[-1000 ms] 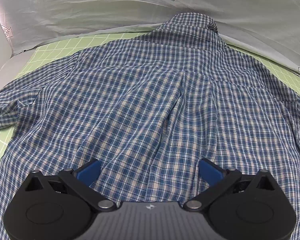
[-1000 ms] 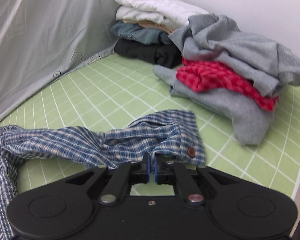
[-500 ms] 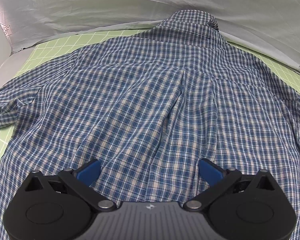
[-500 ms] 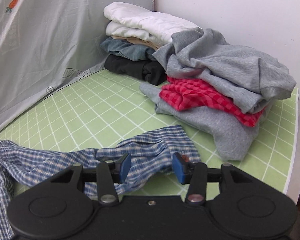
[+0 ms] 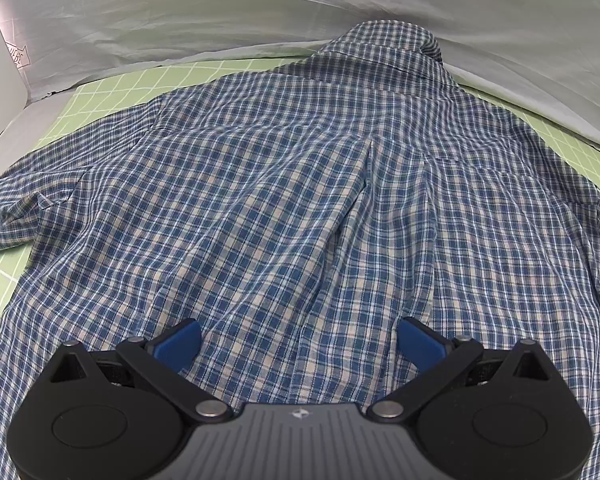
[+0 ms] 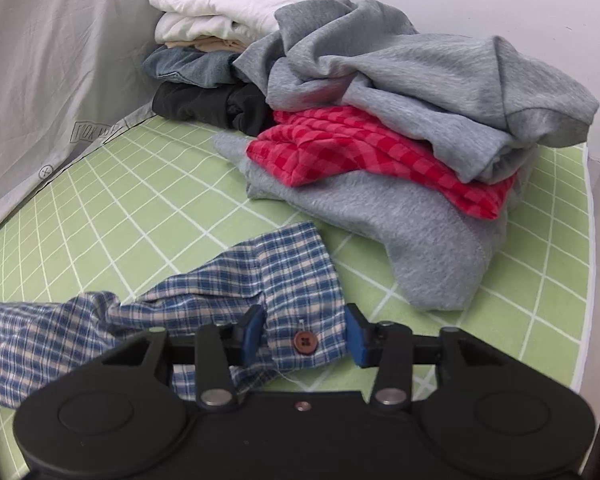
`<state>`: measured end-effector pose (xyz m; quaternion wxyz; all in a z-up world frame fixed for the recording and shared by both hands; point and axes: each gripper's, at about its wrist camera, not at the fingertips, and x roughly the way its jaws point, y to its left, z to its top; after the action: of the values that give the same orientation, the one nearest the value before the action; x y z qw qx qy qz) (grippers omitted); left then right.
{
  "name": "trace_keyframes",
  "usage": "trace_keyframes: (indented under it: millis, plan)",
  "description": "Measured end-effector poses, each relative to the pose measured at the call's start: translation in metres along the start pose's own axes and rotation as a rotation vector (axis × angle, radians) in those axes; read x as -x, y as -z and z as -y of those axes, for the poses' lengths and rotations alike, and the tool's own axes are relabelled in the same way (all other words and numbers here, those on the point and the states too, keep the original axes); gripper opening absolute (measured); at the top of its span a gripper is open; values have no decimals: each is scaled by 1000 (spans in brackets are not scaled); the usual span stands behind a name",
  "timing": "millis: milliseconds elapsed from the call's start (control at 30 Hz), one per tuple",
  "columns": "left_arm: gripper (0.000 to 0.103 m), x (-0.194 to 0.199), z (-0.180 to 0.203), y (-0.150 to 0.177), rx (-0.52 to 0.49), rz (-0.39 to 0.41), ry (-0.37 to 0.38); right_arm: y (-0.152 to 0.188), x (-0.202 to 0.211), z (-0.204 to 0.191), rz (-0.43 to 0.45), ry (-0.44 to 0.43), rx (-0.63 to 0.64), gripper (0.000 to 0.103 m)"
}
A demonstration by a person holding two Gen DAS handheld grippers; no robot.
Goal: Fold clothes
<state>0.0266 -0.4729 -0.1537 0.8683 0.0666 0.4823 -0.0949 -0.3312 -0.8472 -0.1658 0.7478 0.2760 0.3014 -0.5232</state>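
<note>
A blue and white plaid shirt (image 5: pixel 300 200) lies spread back-up on the green grid mat (image 5: pixel 112 92), collar at the far end. My left gripper (image 5: pixel 300 344) is open, its blue pads wide apart just above the shirt's lower back. In the right wrist view the shirt's sleeve (image 6: pixel 220 288) lies stretched across the mat, its cuff (image 6: pixel 304 328) with a brown button (image 6: pixel 305 343) between the pads. My right gripper (image 6: pixel 304 334) is open around the cuff, not clamping it.
A grey sheet with carrot prints (image 5: pixel 260 12) hangs behind the mat. A loose pile of grey and red checked clothes (image 6: pixel 400 140) lies right of the sleeve. A folded stack of white, denim and black garments (image 6: pixel 208 48) stands in the far corner by a white wall.
My right gripper was shut on the sleeve cuff and has opened; the cuff now lies loose between its pads. The left gripper stays open and has barely moved.
</note>
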Motion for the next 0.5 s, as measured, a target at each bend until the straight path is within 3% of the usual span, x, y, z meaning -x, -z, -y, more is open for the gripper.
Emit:
trace_keyframes:
  millis: [67, 300, 433, 500]
  plan:
    - [103, 0, 0, 0, 0, 0, 0, 6, 8, 0, -3, 7, 11, 31]
    - [103, -1, -1, 0, 4, 5, -3, 33, 39, 6, -32, 104, 67, 30]
    - [103, -1, -1, 0, 1, 5, -1, 26, 44, -9, -24, 152, 154, 35]
    - [103, -2, -1, 0, -2, 3, 1, 15, 52, -22, 53, 131, 191, 47]
